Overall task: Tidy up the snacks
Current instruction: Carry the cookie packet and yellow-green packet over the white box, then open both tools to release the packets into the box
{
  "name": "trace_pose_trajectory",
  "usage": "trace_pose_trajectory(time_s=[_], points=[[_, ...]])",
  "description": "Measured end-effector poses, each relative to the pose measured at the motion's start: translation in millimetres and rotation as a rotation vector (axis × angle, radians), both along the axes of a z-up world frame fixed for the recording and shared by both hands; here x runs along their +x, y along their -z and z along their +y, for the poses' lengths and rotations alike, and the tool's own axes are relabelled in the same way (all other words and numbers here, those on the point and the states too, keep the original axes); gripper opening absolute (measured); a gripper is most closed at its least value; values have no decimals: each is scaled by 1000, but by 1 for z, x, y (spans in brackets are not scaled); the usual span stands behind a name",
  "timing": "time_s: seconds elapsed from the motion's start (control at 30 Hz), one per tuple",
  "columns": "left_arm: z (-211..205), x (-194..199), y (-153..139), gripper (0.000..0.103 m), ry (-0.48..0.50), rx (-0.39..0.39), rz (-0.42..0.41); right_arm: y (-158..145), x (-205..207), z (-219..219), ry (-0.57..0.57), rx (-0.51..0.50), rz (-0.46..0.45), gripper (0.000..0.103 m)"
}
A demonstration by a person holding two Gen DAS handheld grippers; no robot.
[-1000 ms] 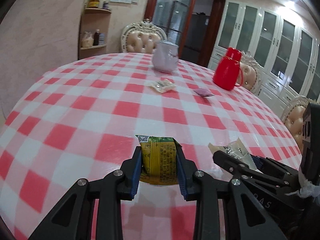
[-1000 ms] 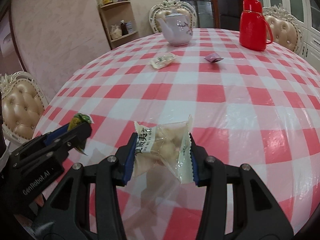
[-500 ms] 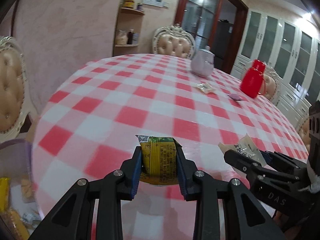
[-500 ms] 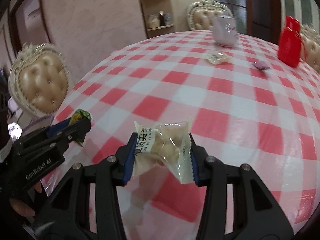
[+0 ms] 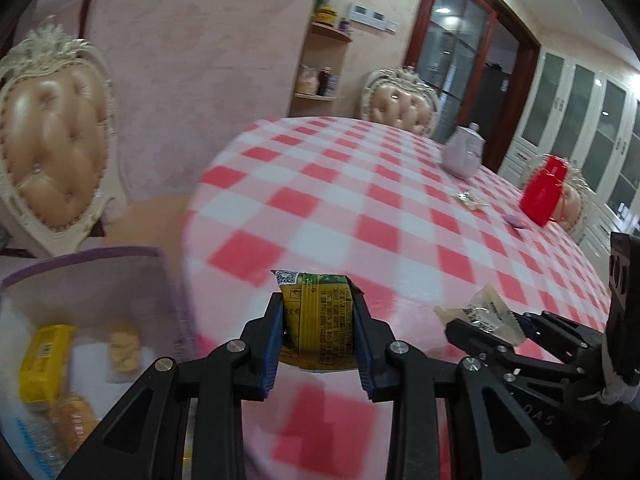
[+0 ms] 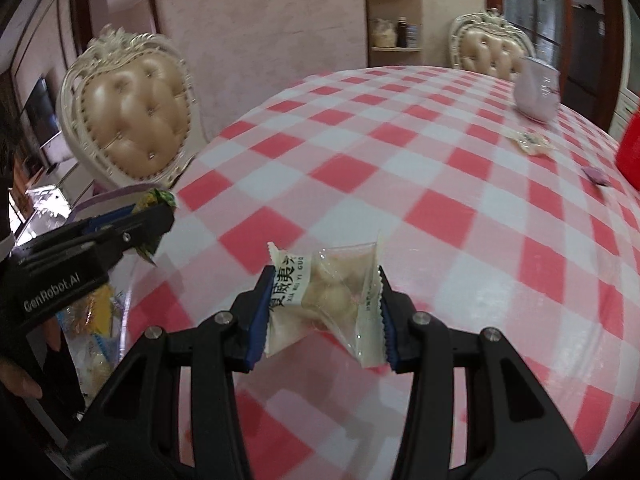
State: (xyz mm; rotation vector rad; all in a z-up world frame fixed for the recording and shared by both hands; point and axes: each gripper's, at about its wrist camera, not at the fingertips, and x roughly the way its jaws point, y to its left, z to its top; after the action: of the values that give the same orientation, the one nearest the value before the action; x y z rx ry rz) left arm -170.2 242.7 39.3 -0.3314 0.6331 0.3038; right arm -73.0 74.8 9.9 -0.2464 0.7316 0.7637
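Yellow packet (image 5: 318,322) pinched in your left claw (image 5: 319,334), clear pouch (image 6: 326,300) in your right claw (image 6: 323,312): release before reaching the bin (image 5: 168,280) off the bench's (image 5: 360,200) left edge and they'll miss it.

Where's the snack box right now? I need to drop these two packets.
The snack box sits lower left in the left wrist view, beside the table edge, below and left of the green-yellow packet in the left gripper.

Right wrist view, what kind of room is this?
Most likely a home dining room: a round table under a red-and-white checked tablecloth, ornate tufted chairs around it, and a white teapot on top.
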Motion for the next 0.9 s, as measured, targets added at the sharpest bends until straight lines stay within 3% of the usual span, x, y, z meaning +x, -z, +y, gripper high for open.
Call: trace_pose_trajectory(time_s=[0.5,0.77,0.83,0.9], points=[[95,-81,4,33,-292,37,50,3,-66,82,-302,2,12,50],[110,-90,4,34,-360,62,76,6,-99,121,-465,10,53,50],[111,-93,1,34,-403,95,89,6,-104,130,-503,22,63,54],[111,-96,-2,42,-466,133,101,3,-106,132,-561,65,98,64]])
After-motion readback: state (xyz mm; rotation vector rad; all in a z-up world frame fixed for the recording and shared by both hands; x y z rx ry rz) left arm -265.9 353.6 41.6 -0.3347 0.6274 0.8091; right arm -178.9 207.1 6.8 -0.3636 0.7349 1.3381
